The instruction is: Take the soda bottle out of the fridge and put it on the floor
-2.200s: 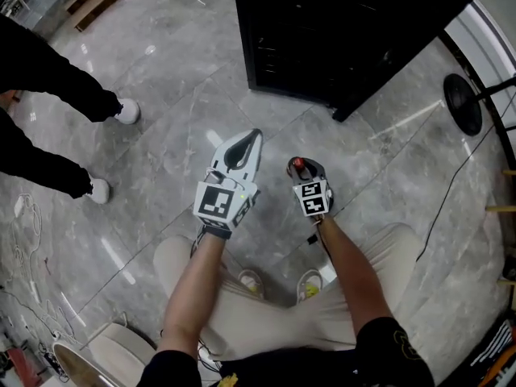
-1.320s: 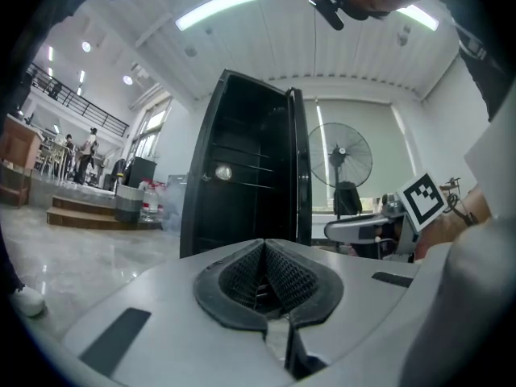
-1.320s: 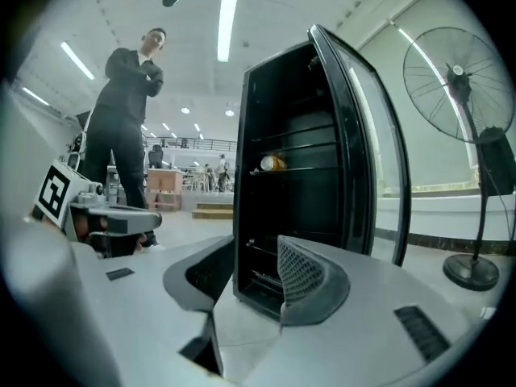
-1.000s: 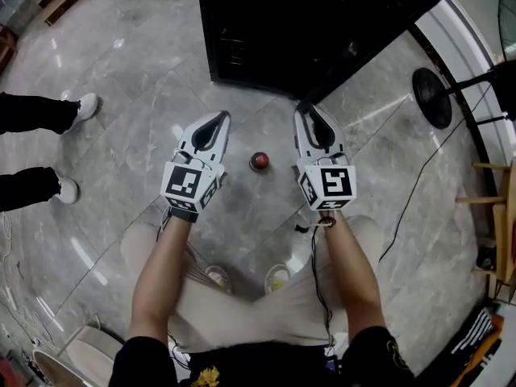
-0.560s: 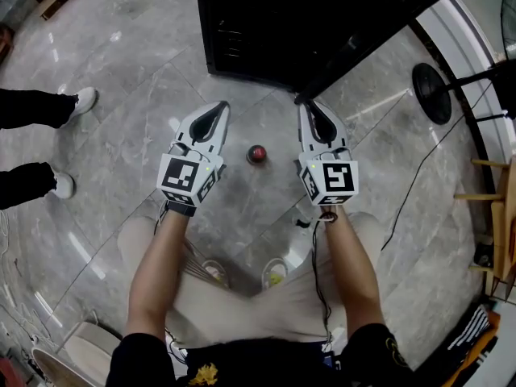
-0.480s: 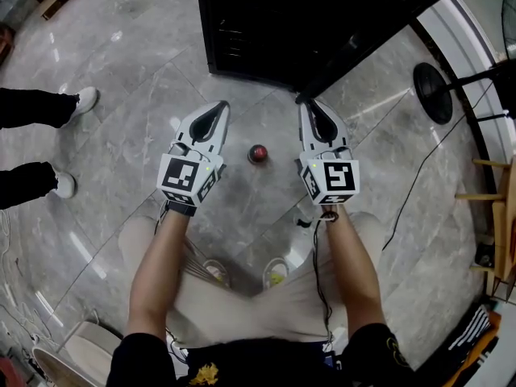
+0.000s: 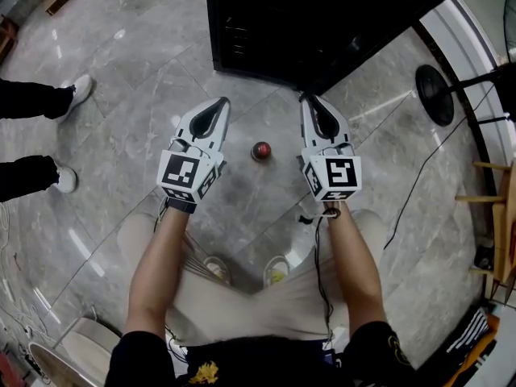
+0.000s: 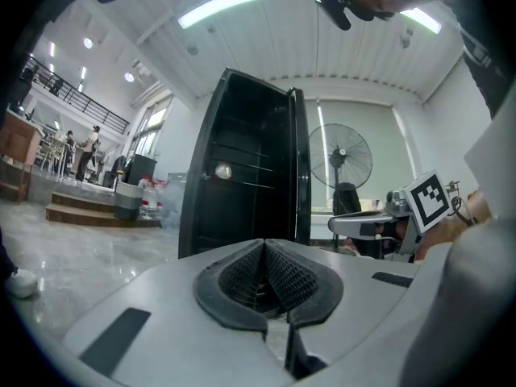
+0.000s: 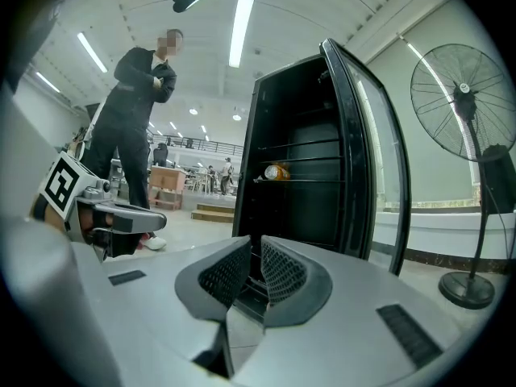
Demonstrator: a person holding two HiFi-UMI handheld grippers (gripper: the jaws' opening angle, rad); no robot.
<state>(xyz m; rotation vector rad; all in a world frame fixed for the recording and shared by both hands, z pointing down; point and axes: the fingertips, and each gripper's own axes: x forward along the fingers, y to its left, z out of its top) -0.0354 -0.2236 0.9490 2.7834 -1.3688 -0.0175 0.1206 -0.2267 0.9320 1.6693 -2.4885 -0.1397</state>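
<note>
The soda bottle [image 7: 260, 150] stands upright on the grey floor, seen from above as a red cap, between my two grippers and touching neither. Neither gripper view shows it. My left gripper [image 7: 219, 104] is held level to the bottle's left, its pads [image 8: 266, 271] pressed together with nothing in them. My right gripper [image 7: 310, 100] is level on the bottle's right; its jaws have just been closing and keep a narrow slit [image 9: 253, 268] with nothing between them. The black fridge [image 7: 322, 22] stands open ahead.
An orange item [image 9: 276, 172] lies on a fridge shelf. The open fridge door [image 9: 367, 160] is at the right. A standing fan [image 9: 463, 95] with its round base [image 7: 436, 95] and a cable [image 7: 419, 184] sit further right. A person [image 9: 133, 119] stands at the left, shoes [image 7: 76, 91] on the floor.
My right gripper, earlier low with the red-capped bottle in its jaws, has let go and come up. The bottle now stands alone on the floor. The bystander's feet shifted slightly.
</note>
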